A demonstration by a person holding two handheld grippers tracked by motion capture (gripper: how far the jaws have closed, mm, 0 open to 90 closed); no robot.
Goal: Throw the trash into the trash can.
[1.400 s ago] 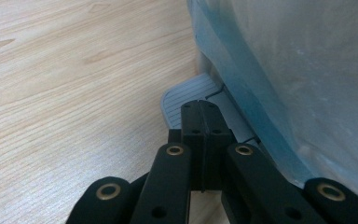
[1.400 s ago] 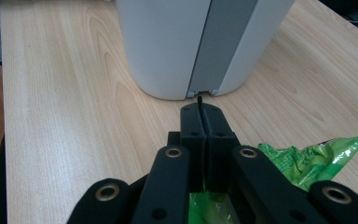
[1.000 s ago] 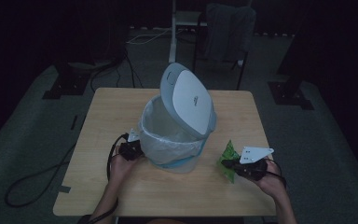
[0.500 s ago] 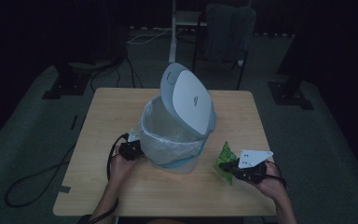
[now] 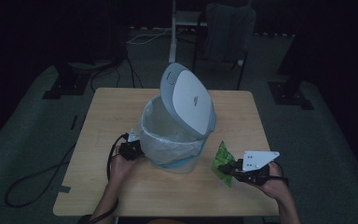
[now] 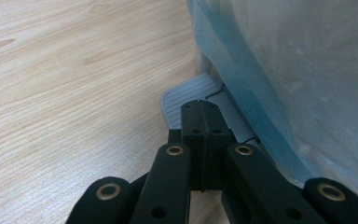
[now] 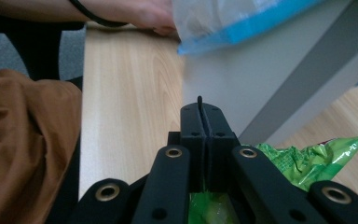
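On the light wooden table (image 5: 107,112) stands a grey plastic pedal bin (image 5: 179,140) with a clear bag lining it; its rounded grey-and-white lid (image 5: 189,100) is raised and tilted toward the far right. The left gripper (image 5: 131,148) is at the near-left foot of the bin. In the left gripper view its two black jaws are closed together with nothing between them, and their tips rest on the ribbed grey pedal (image 6: 186,95) at the base of the bin, just beside the bluish bag.

The right gripper (image 5: 230,169) is at the near right of the bin, apart from it, above the table edge area. Its jaws are closed on a crumpled green plastic snack wrapper (image 5: 223,161). In the right gripper view the wrapper (image 7: 312,161) spreads out under and to the right of the pressed jaws, and a thin dark edge stands up between the tips. The grey wall of the bin is close in front of this gripper, and the person's other hand (image 7: 144,14) is seen farther off beside the bag.
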